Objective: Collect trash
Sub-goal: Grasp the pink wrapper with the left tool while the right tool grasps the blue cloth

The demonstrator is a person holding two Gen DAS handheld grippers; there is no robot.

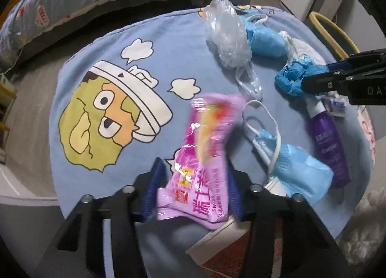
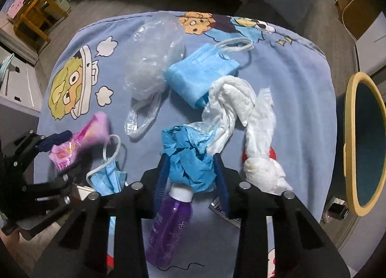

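We see left tongs [image 1: 193, 181] gripping pink wrapper [image 1: 202, 157], right tongs [image 2: 190, 169] gripping crumpled blue glove [image 2: 188, 155]; bin [image 2: 349, 133] interior unclear, beside the bed [image 2: 301, 85].

Pink wrapper [image 1: 200, 157] lifted; blue crumpled wad [image 2: 190, 157] gripped.

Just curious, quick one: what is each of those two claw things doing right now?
Left gripper: closed on the pink snack wrapper.
Right gripper: closed on the crumpled blue glove.
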